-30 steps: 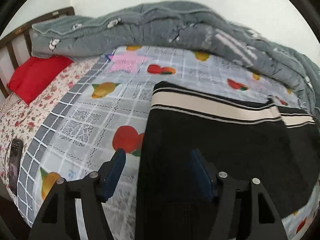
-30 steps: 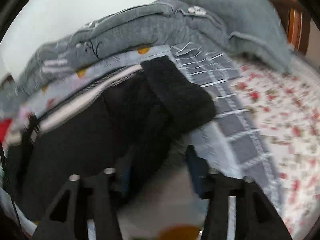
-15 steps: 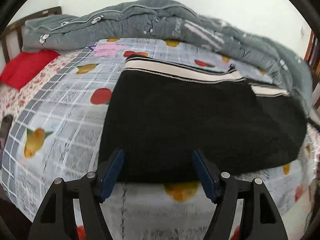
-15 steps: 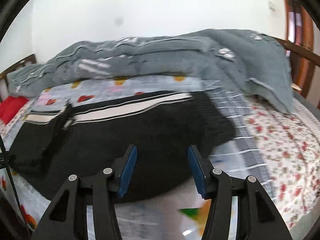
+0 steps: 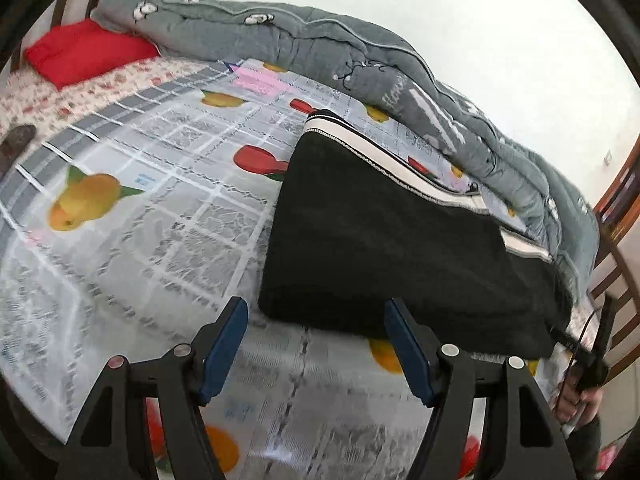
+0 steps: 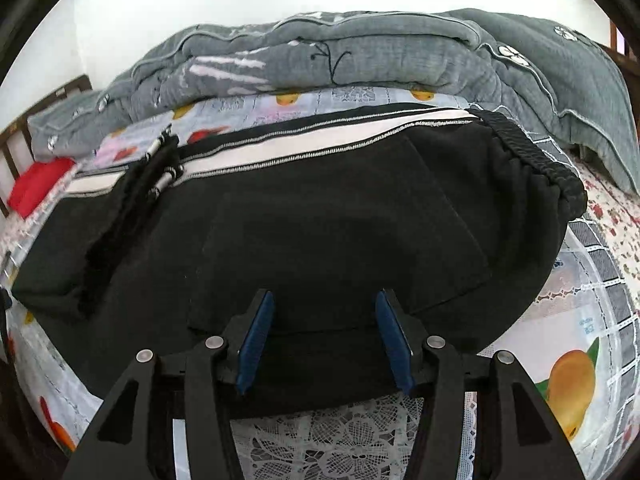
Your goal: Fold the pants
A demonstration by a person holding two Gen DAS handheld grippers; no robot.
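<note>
Black pants point(image 5: 384, 240) with a white side stripe lie folded flat on the bed. In the right wrist view the pants point(image 6: 320, 220) fill the middle, elastic waistband at the right, leg cuffs folded over at the left. My left gripper point(image 5: 316, 312) is open and empty, just off the near left corner of the pants. My right gripper point(image 6: 324, 304) is open and empty, over the near edge of the pants. The hand holding the right gripper shows at the lower right of the left wrist view.
A fruit-print sheet point(image 5: 140, 200) covers the bed. A grey quilt point(image 5: 360, 64) is bunched along the far side by the wall. A red pillow point(image 5: 84, 52) lies near the wooden headboard. A dark phone point(image 5: 16, 140) lies at the left edge.
Both grippers have pulled back from the pants toward the near bed edge. The left view has swung left of the pants. The right gripper has moved closer over the near edge.
</note>
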